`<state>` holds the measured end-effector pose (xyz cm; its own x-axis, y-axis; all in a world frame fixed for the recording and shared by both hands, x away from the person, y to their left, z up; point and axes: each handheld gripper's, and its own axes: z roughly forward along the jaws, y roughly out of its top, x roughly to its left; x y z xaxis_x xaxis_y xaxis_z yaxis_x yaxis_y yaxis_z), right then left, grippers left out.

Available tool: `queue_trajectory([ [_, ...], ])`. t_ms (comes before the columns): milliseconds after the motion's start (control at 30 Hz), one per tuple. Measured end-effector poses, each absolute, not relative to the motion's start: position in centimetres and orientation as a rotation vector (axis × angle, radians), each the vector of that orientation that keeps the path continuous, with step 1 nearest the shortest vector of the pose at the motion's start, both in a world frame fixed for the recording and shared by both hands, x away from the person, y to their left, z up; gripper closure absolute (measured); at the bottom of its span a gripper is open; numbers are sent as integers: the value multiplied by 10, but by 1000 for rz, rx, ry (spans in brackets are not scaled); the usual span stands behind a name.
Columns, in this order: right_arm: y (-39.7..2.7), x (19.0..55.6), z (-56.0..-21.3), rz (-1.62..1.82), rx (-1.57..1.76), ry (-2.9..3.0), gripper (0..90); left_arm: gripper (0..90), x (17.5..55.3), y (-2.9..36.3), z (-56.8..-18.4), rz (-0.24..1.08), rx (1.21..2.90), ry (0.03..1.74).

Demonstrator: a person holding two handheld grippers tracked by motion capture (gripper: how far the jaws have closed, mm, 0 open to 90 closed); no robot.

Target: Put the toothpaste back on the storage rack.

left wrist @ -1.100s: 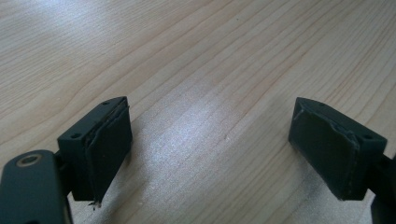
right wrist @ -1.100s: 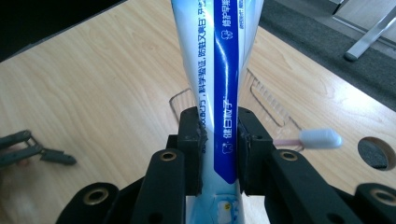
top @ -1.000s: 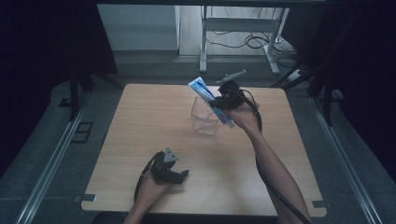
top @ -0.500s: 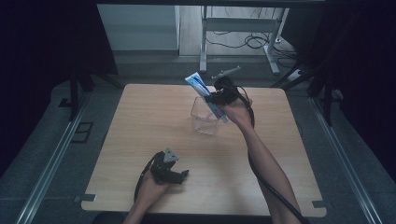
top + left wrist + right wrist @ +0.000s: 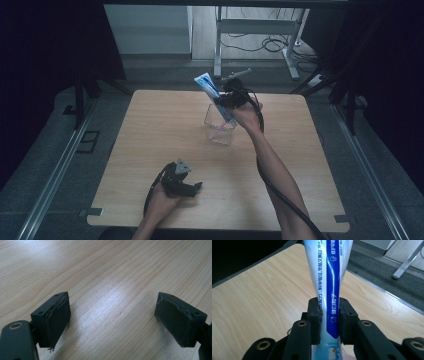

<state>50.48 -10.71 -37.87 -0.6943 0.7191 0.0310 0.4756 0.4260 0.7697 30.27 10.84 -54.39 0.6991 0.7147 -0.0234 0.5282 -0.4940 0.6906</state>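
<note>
A blue and white toothpaste tube (image 5: 214, 96) (image 5: 328, 282) slants over a clear plastic cup (image 5: 219, 126) at the far middle of the wooden table (image 5: 150, 130); its lower end reaches down into the cup. My right gripper (image 5: 227, 100) (image 5: 329, 315) is shut on the tube, and both pads squeeze its middle. The tube's flat end points up and to the far left. Near the front edge, my left gripper (image 5: 192, 189) (image 5: 112, 320) rests low over bare wood, open, with nothing between its fingers.
A dark floor surrounds the table. A white table frame (image 5: 252, 30) and cables (image 5: 272, 42) stand beyond the far edge. Metal rails (image 5: 55, 170) run along the left and right sides.
My right gripper has carried the tube to the left and slightly down, over the cup, so its lower end now dips inside. The left gripper has stayed put.
</note>
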Motion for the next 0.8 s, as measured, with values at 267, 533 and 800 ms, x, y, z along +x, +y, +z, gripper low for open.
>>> queue_trajectory([
  [267, -101, 513, -386, 1136, 1039, 2372, 742, 134, 303, 109, -544, 348, 2217, 942],
  [533, -92, 519, -400, 1119, 1019, 2364, 741, 134, 303, 109, -544, 349, 2221, 941],
  [800, -92, 521, -409, 1102, 1015, 2372, 741, 134, 303, 109, -544, 348, 2217, 945],
])
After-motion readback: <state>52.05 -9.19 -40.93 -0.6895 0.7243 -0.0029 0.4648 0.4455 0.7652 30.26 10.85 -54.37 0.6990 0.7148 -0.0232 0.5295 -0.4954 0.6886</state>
